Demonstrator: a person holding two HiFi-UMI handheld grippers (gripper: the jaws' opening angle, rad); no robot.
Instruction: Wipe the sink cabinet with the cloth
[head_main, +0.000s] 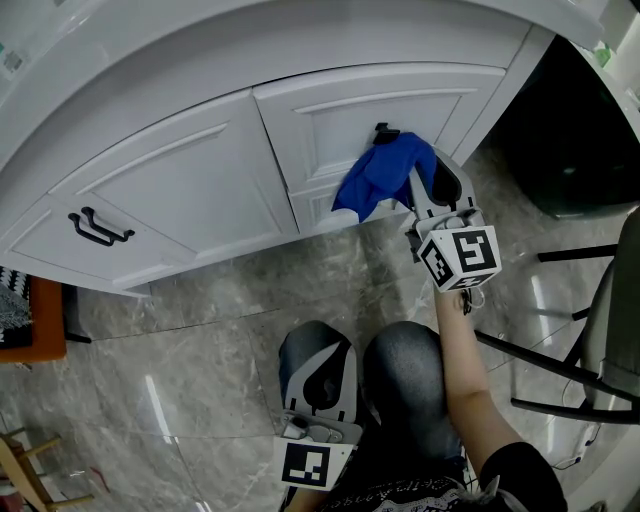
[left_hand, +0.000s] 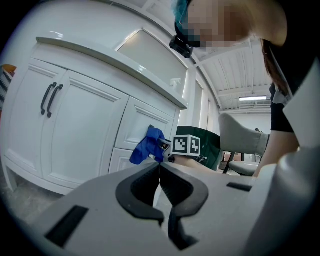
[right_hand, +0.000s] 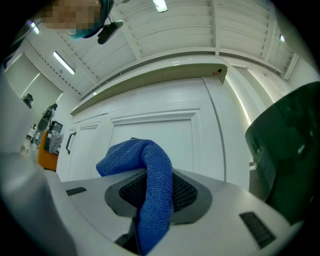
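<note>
Left gripper: held low beside the person's knees, marker cube at its rear. Its jaws are closed on each other at the tips with nothing between them, and it points toward the cabinet front, well short of it. Right gripper: held out on an outstretched forearm and carrying its marker cube. Its jaws are clamped on the cloth. Cloth: blue, ribbed weave. One fold is pinched between the right jaws. The rest bunches up over the jaw tips and droops down to the left. Its free end is at the face of the right-hand panel, though no view shows clearly whether it is in firm contact. Sink cabinet: white, with a curved front and recessed panels under an overhanging top edge. The cloth sits at the lower middle of the right-hand panel, with a small dark fitting showing just above it. Pair of black handles: on the left-hand doors, well away from the cloth. Floor: grey, marbled and glossy. Chair: black frame, to the person's right. Dark green object: beyond the cabinet's right end. Orange item: at the far left, beside the cabinet base.
</note>
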